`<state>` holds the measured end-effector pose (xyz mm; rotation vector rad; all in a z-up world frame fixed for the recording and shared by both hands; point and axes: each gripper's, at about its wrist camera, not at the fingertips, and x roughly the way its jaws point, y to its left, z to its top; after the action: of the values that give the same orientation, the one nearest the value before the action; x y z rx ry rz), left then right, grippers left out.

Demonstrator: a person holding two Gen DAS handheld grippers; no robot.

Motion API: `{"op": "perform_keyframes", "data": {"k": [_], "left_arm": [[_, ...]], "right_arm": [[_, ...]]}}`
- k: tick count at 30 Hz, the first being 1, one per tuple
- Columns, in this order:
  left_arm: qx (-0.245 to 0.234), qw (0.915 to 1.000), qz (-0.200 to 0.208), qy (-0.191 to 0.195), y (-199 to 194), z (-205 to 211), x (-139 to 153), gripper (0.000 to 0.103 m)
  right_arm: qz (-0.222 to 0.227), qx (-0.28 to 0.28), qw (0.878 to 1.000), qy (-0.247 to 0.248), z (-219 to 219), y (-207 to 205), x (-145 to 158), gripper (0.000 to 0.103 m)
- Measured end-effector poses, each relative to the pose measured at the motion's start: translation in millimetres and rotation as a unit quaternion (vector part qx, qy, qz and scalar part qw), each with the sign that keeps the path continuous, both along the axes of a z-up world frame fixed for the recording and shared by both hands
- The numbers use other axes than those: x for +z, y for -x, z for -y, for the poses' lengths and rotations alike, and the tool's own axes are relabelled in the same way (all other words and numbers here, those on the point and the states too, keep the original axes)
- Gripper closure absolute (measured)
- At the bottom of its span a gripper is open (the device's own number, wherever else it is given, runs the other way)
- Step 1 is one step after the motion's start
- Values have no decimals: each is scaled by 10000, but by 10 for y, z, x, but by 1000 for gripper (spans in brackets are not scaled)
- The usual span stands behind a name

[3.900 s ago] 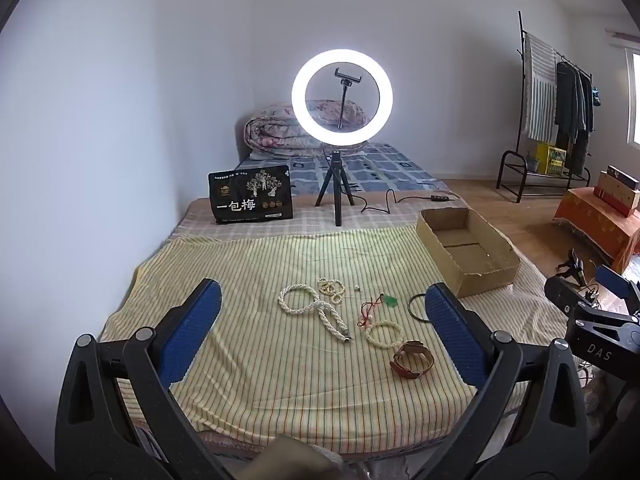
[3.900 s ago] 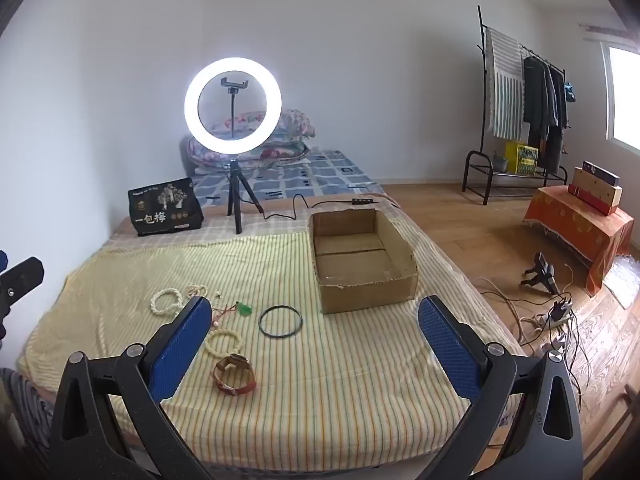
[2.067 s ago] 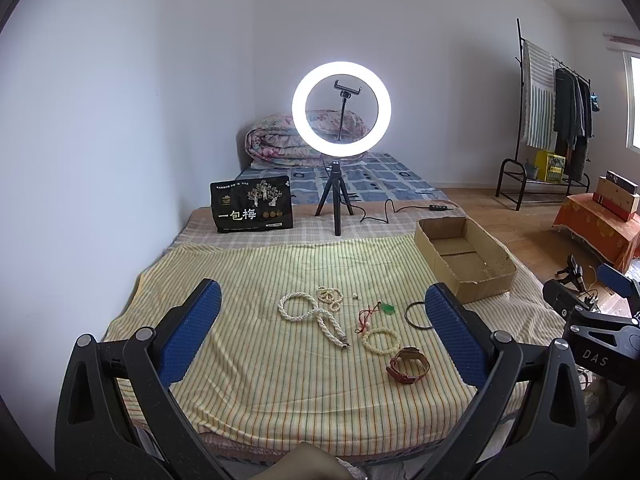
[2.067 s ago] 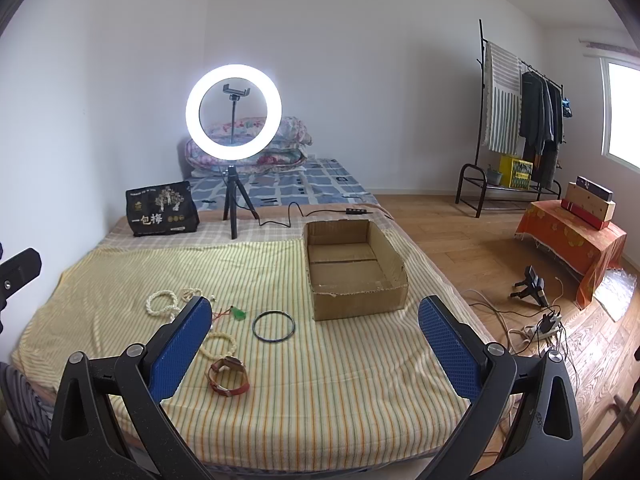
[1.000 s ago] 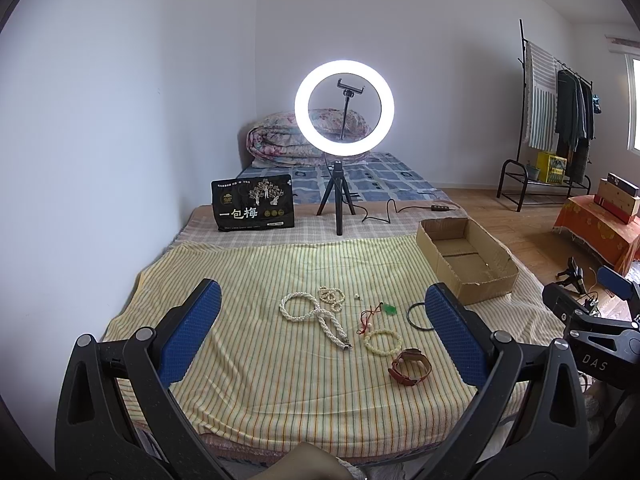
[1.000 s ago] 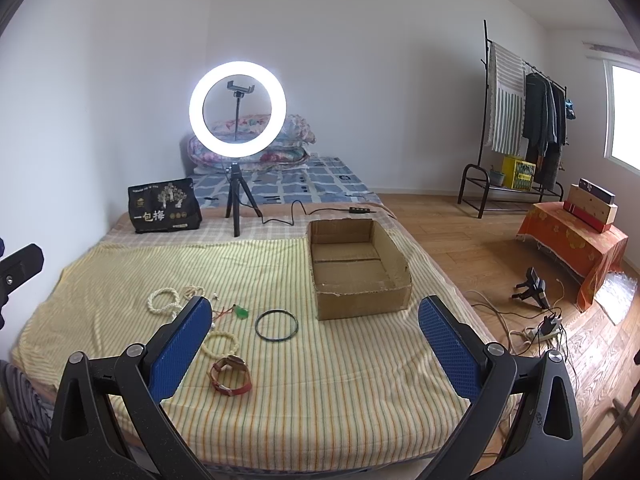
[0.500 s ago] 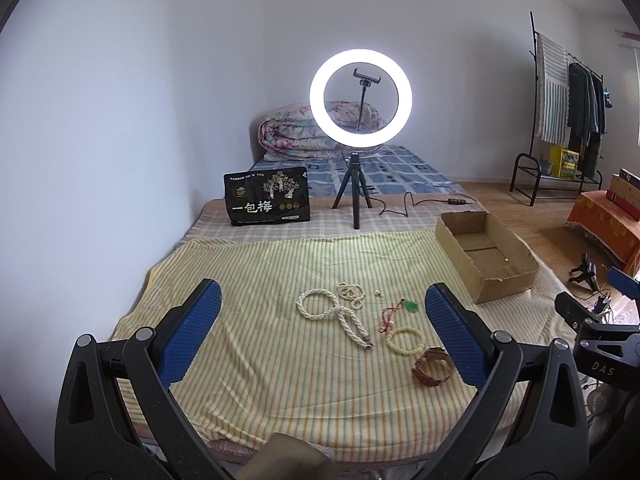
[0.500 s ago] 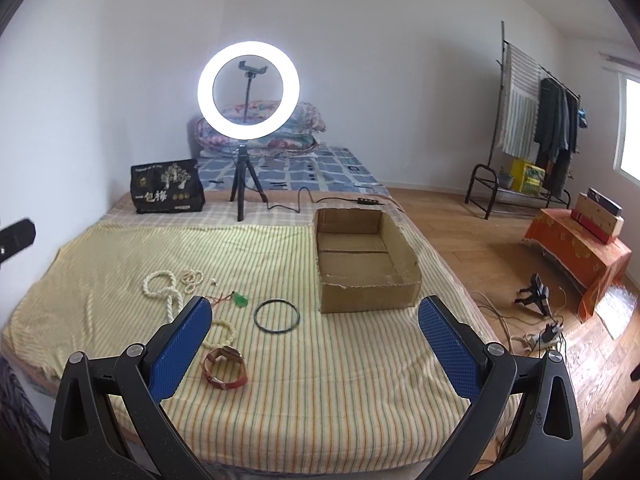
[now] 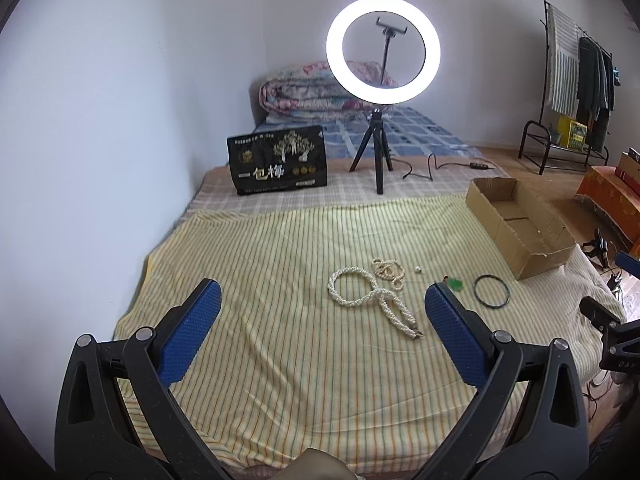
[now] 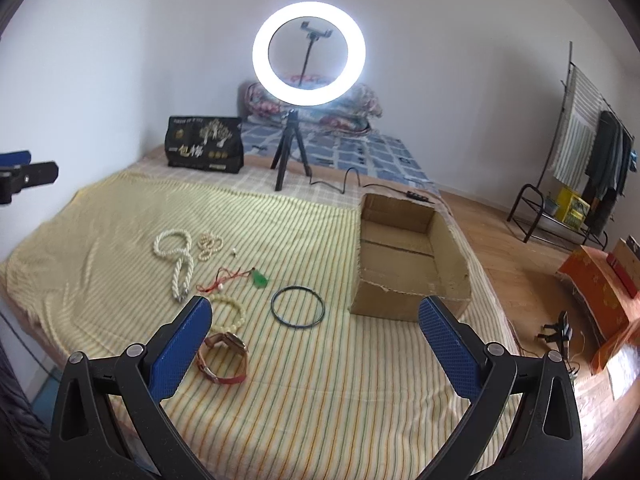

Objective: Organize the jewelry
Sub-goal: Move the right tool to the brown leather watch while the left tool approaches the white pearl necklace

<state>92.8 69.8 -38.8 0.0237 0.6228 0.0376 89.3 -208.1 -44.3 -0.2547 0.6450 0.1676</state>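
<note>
Jewelry lies on a yellow striped cloth (image 9: 280,248) on a bed. A thick white pearl rope necklace (image 9: 374,306) (image 10: 178,258) lies mid-cloth, small bead bracelets (image 9: 388,268) behind it. A red cord with green pendant (image 10: 260,279), a black ring bangle (image 10: 297,306) (image 9: 491,291), a pale bead bracelet (image 10: 234,312) and a red-strap watch (image 10: 224,356) lie to the right. An open cardboard box (image 10: 404,256) (image 9: 520,224) stands at the right. My left gripper (image 9: 320,332) and right gripper (image 10: 316,340) are open and empty, hovering above the cloth's near side.
A lit ring light on a tripod (image 9: 382,80) and a black printed bag (image 9: 278,164) stand behind the cloth. A rolled quilt (image 9: 304,92) lies against the wall. A clothes rack (image 10: 592,160) and an orange-covered stand (image 10: 600,292) are on the wooden floor at the right.
Both grippers have moved forward and lower toward the cloth, and both views have turned left. The jewelry now looks closer. Both grippers stay open.
</note>
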Motion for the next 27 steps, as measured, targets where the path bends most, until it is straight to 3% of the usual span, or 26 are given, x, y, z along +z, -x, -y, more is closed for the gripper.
{"op": "perform_keyframes", "data": {"k": [8, 11, 15, 18, 19, 27], "left_arm": [[-138, 9978, -564, 323, -408, -274, -315, 1], [-289, 9938, -949, 501, -598, -293, -490, 9], [-333, 9839, -1501, 907, -855, -322, -773, 28], [-332, 9752, -1835, 1196, -1030, -335, -970, 36], [-332, 9714, -1950, 1312, -1100, -350, -1038, 40], [-59, 9470, -2490, 2028, -1590, -520, -1366, 51]], "right_arm": [[-990, 319, 9946, -38, -33, -348, -493, 1], [-1357, 433, 9897, -152, -20, -422, -640, 1], [-1723, 505, 9827, -445, 10, -509, -764, 14], [-1926, 490, 9782, -600, 36, -560, -838, 16], [-1981, 484, 9769, -644, 42, -571, -860, 22], [-2313, 580, 9673, -861, 24, -676, -1021, 37]]}}
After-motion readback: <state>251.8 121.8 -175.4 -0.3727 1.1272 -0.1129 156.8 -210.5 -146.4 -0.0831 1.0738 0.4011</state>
